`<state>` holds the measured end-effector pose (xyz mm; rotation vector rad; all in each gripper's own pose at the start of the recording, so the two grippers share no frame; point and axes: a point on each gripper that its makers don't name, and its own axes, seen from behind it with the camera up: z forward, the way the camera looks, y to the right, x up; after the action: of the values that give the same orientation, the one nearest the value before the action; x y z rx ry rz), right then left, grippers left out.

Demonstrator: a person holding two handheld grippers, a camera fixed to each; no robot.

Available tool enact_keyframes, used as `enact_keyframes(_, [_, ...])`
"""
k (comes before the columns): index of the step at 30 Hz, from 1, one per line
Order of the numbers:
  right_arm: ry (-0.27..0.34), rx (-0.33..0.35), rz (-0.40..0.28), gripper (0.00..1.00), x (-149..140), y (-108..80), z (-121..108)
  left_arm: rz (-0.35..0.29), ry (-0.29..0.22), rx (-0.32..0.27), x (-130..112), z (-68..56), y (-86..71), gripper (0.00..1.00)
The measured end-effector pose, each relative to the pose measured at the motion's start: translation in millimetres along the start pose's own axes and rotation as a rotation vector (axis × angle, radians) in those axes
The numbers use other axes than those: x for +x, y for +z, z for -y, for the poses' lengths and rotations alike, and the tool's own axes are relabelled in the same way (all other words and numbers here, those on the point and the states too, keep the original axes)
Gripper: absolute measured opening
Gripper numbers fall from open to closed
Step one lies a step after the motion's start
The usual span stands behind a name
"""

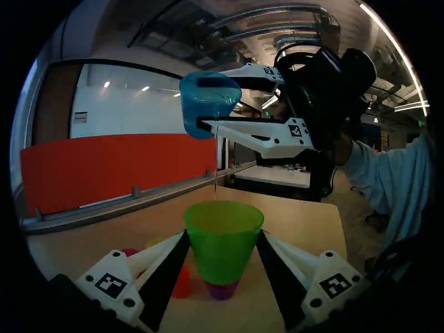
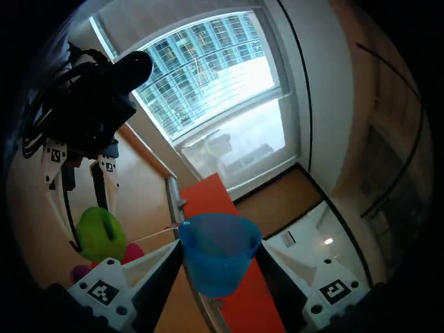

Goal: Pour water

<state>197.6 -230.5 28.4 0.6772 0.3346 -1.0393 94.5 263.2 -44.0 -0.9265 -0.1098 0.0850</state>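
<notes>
Closest to the lens, the left gripper (image 1: 223, 233) is pressing both of its fingers (image 1: 166, 266) against the sides of a green cup (image 1: 223, 261). Its jaws are standing partly open, only as wide as the cup. It is holding the cup upright with the mouth facing up, over the near part of the tabletop (image 1: 299, 222).

Up above, the right gripper (image 1: 213, 102) is gripping a blue cup (image 1: 205, 100) between its two fingers, one on each side, also spread just to the cup's width. It is holding the blue cup tipped over, high above the green one. A thin stream of water (image 1: 215, 161) is running from the blue cup's lower rim straight down into the green cup's mouth. A person's hand and pale sleeve (image 1: 399, 177) are reaching in from the right behind that gripper.

Small cups are sitting on the tabletop toward its near edge. A purple cup (image 1: 222, 289) is showing just under the green cup's base, and a red cup (image 1: 182, 282) is standing beside it. A pink cup (image 1: 130, 252) and a yellow cup (image 1: 155, 242) are peeking out behind the left finger. An orange panel (image 1: 111, 166) is running along beyond the far edge.
</notes>
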Motion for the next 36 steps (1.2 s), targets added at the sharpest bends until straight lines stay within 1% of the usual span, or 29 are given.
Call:
enact_keyframes(21, [-0.096, -0.025, -0.005, 0.89, 2, 1.8, -9, -0.002, -0.003, -0.008, 1, -2.1, 1.0, 0.83])
enact_keyframes(36, [-0.169, -0.023, -0.003, 0.89, 3, 3.6, -11, -0.009, -0.008, -0.007, 3, -1.7, 0.1, 0.83])
